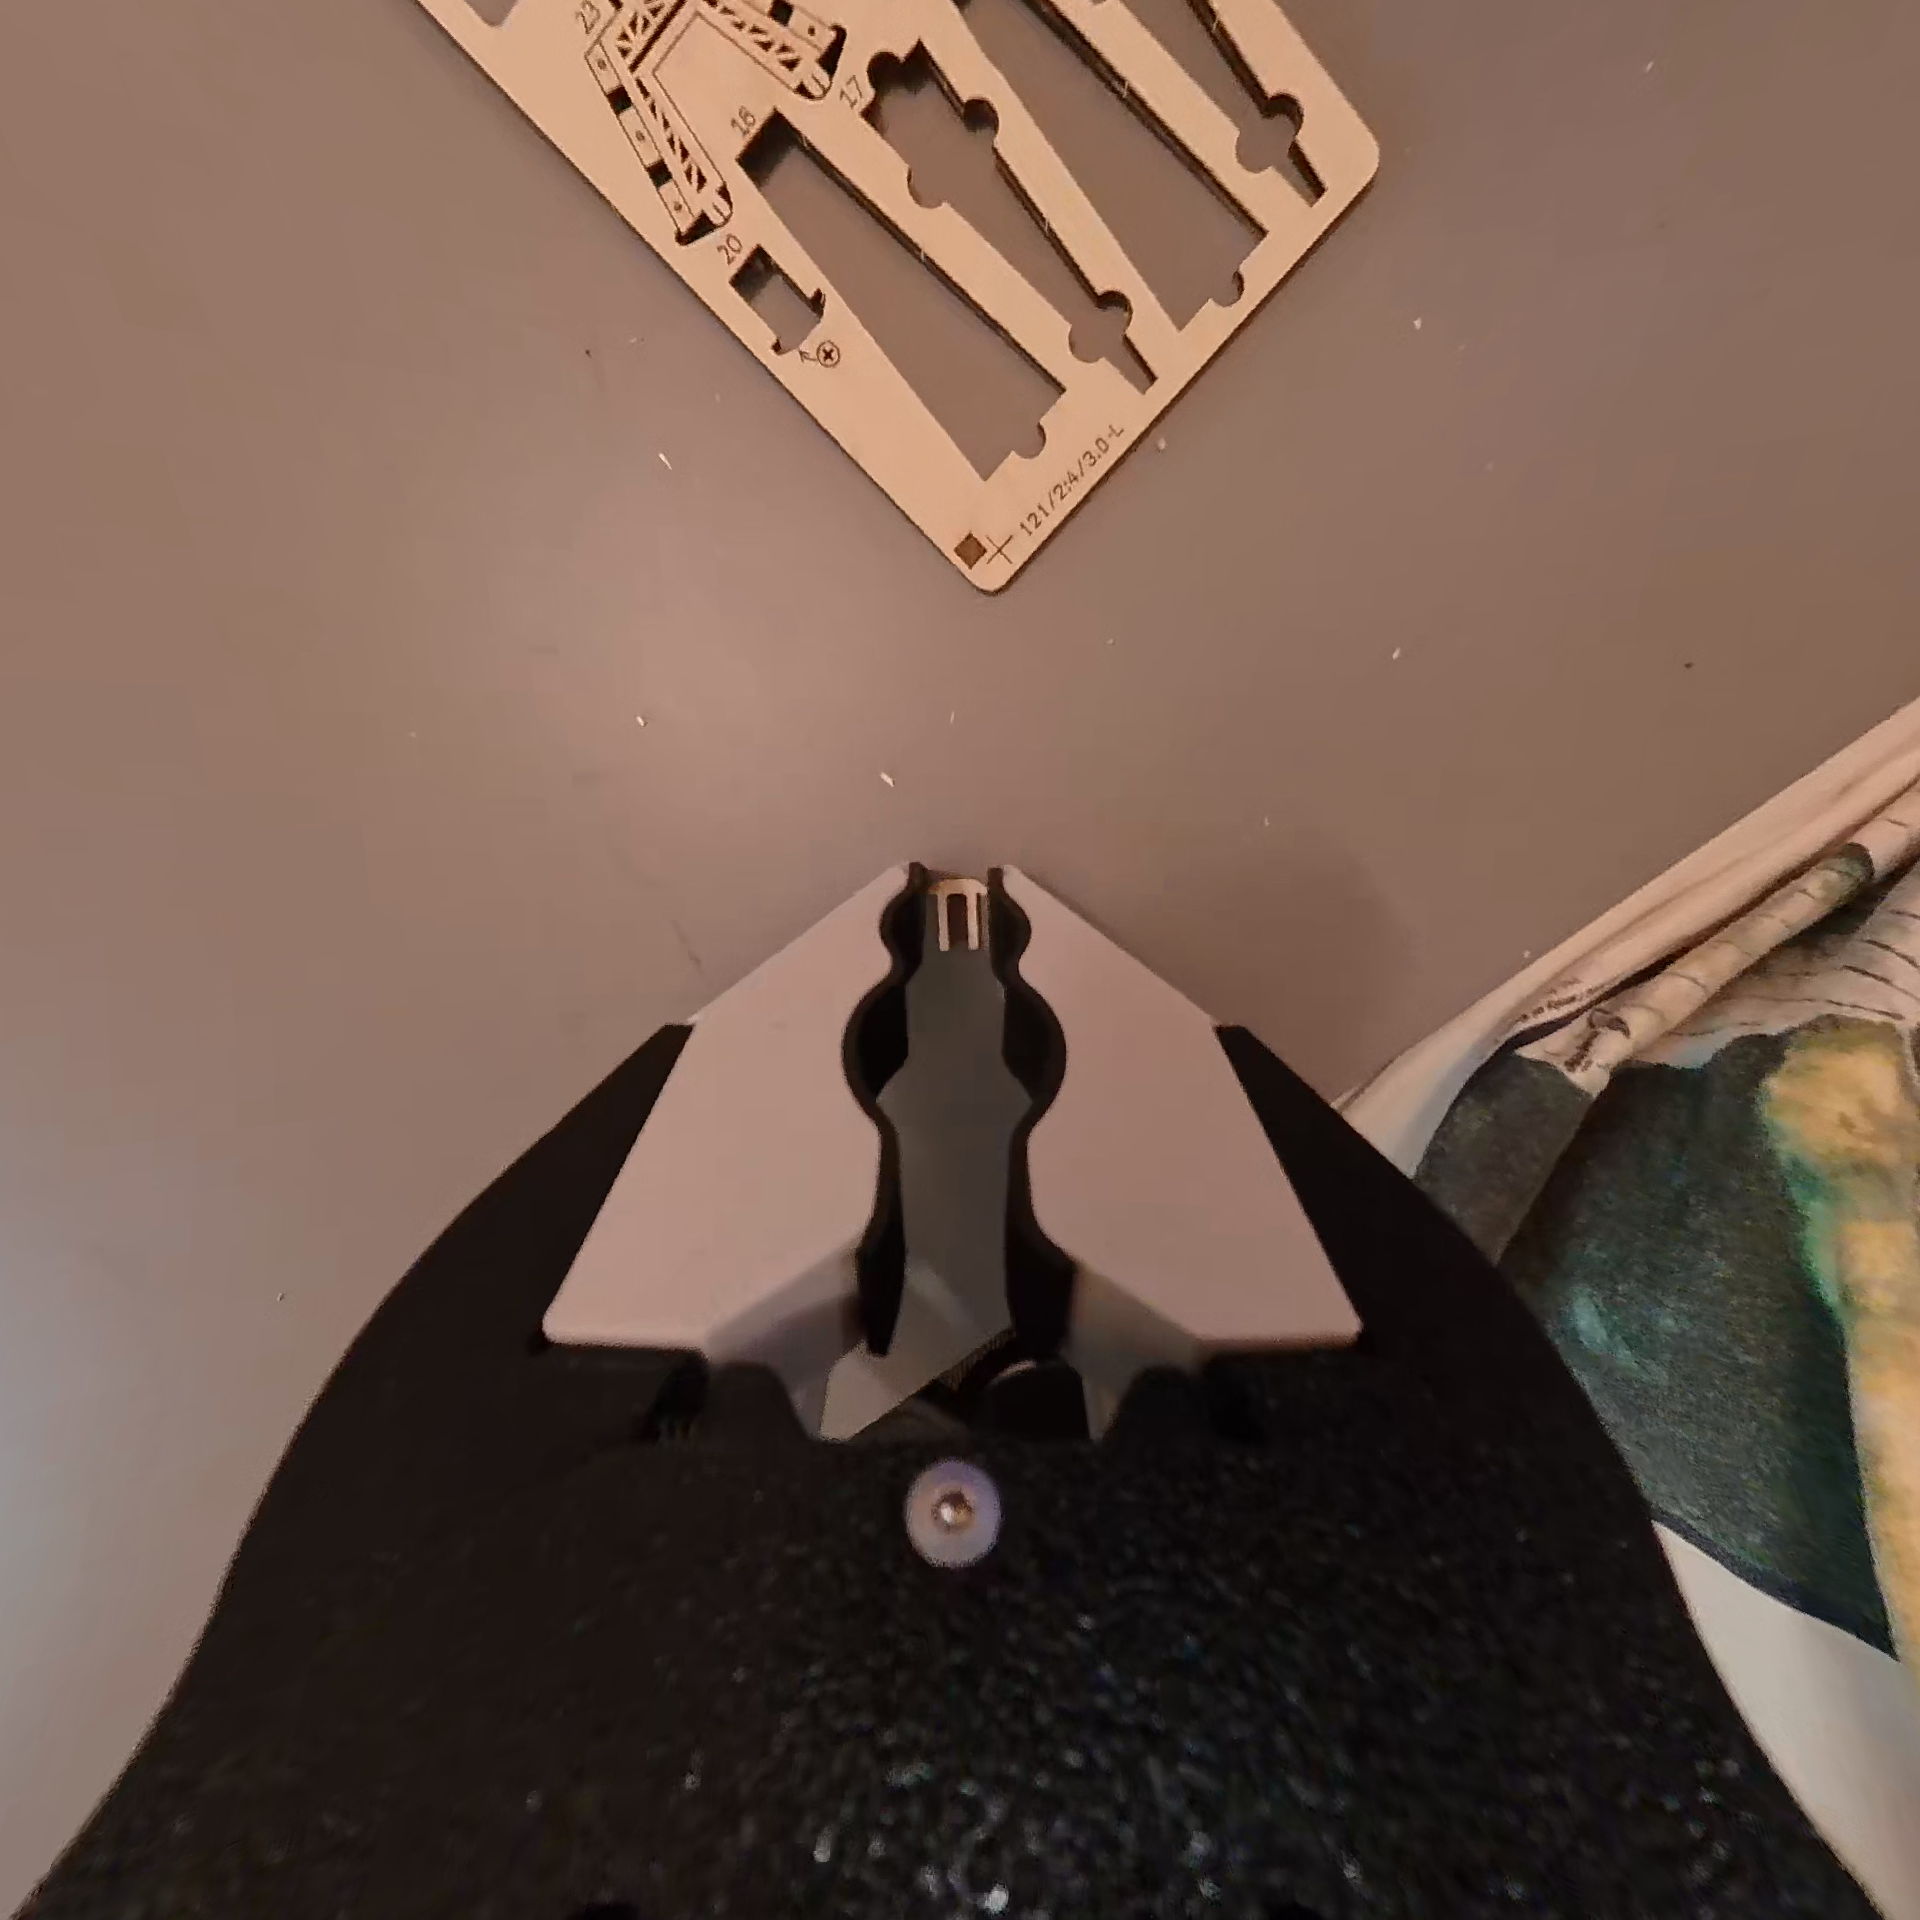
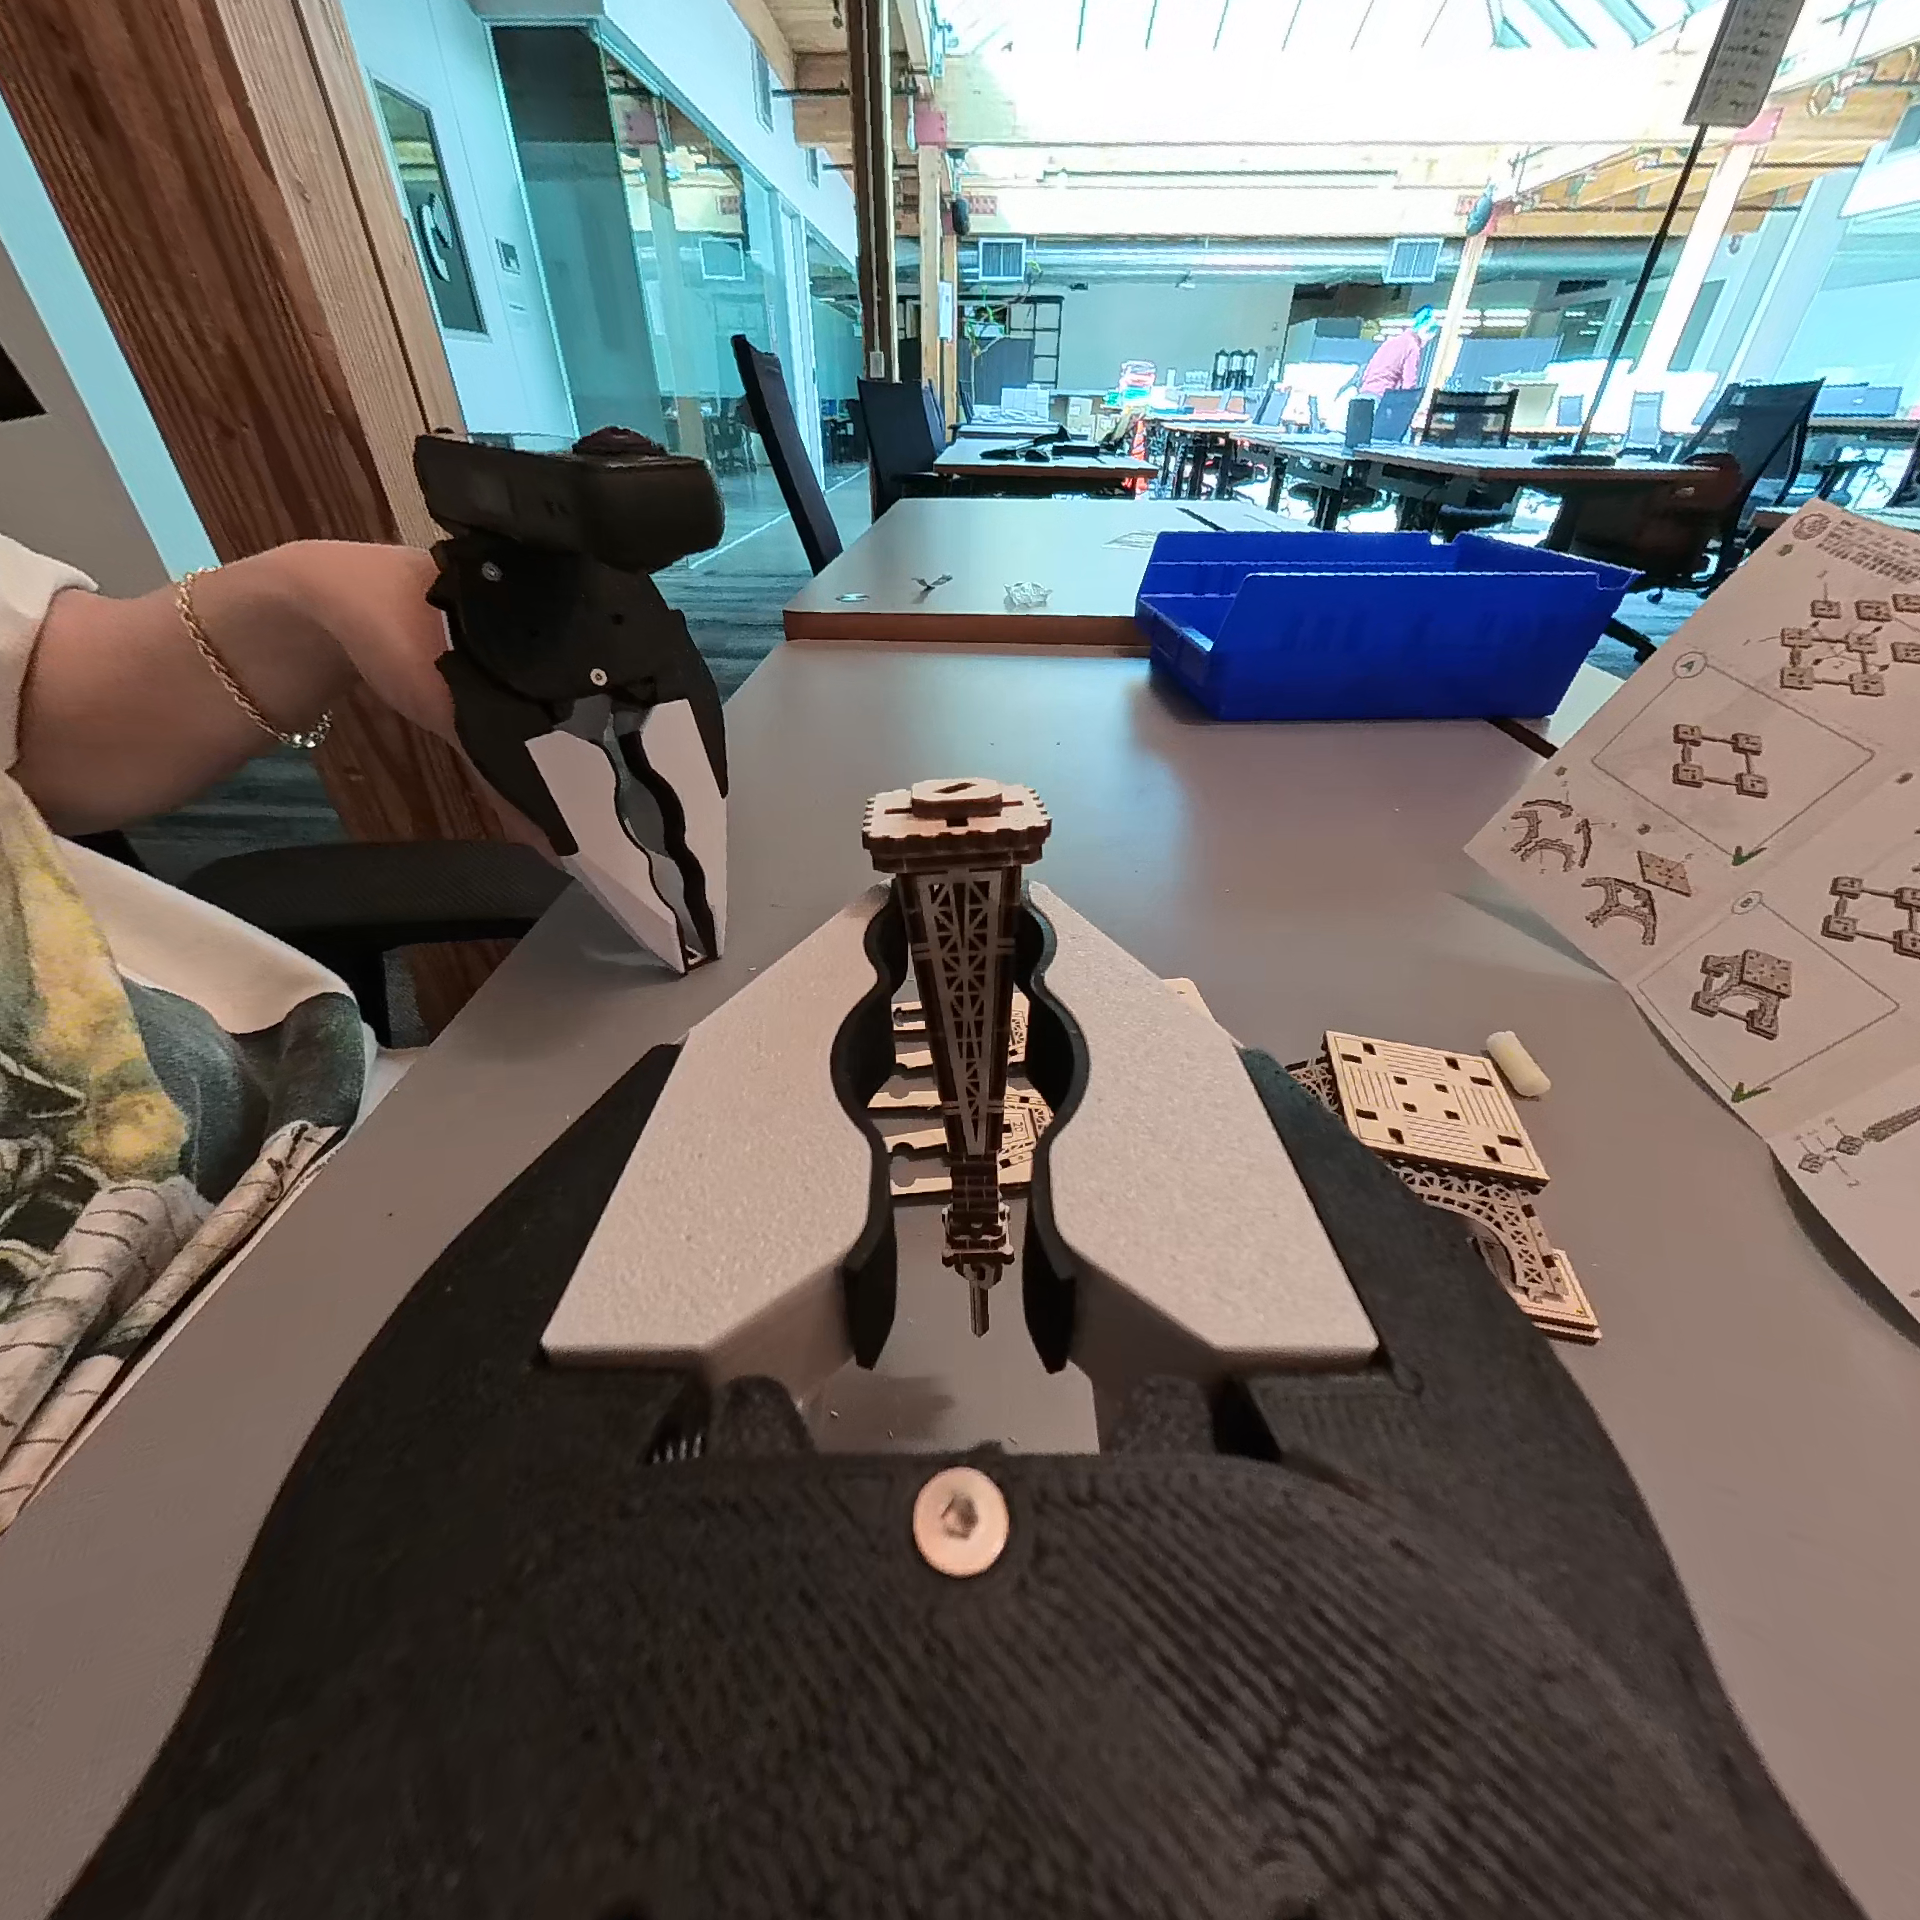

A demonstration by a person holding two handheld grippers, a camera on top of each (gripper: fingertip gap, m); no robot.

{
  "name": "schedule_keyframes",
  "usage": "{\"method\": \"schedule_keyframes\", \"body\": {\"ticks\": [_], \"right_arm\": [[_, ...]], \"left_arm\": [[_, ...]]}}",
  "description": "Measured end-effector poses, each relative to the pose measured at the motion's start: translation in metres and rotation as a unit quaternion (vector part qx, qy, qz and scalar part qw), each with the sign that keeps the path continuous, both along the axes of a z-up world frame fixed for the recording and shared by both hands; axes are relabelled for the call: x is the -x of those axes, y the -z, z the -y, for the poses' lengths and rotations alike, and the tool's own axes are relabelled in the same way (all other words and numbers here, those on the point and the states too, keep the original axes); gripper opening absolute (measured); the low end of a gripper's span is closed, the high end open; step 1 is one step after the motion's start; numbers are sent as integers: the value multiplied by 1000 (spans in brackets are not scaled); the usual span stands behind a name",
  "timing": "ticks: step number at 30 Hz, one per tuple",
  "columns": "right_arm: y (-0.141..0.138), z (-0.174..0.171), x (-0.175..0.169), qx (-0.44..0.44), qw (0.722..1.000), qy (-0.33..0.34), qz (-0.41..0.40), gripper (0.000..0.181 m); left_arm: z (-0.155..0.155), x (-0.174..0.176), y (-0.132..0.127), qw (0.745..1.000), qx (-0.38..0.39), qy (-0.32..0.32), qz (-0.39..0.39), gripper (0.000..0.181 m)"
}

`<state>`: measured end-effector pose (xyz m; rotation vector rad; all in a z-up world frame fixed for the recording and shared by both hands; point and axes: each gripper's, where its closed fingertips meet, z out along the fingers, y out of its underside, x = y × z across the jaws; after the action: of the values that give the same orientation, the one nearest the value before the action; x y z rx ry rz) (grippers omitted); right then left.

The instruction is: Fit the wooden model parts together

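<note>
While the right gripper [image 2: 961, 935] pinches the tapered tower section [image 2: 958, 997] between its fingers, that part's long axis runs along them: narrow spire end back toward the camera, broad platform end [image 2: 954, 821] projecting just beyond the tips.

Item, left gripper [image 2: 694, 951]: fingers nearly pressed together on a small wooden piece [image 1: 958, 912] held at the very tips, pointing steeply down near the left edge of the table [image 2: 1195, 831]; well apart from the tower section, to its left.

Item, arched base section [image 2: 1455, 1164]: lying on the table just right of the right gripper, flat slotted face up.

Item, punched-out wooden sheet [image 1: 935, 260]: flat on the table, ahead of the left gripper.

Item, instruction sheet [image 2: 1766, 831]: right edge.

Judgement: the small piece looks meant for the slot in the platform end, so the left gripper likely travels rightward to reach it.
</note>
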<state>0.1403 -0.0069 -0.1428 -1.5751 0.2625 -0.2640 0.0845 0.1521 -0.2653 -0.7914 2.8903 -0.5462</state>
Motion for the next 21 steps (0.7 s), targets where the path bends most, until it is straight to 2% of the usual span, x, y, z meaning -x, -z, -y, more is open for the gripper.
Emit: {"method": "schedule_keyframes", "body": {"ticks": [7,11,16,21], "right_arm": [[-1,-2,1,0,1000,-1,5,16],[-4,-8,1,-7,1000,3,10,16],[-1,-16,-2,-5,1000,15,12,17],[2,-20,-2,-9,1000,14,3,17]], "left_arm": [[2,-7,-5,1000,21,2,19,9],[9,-30,-30,992,91,-25,82,9],[9,-57,-47,978,100,-53,174,9],[18,-78,-61,962,132,-74,227,9]]}}
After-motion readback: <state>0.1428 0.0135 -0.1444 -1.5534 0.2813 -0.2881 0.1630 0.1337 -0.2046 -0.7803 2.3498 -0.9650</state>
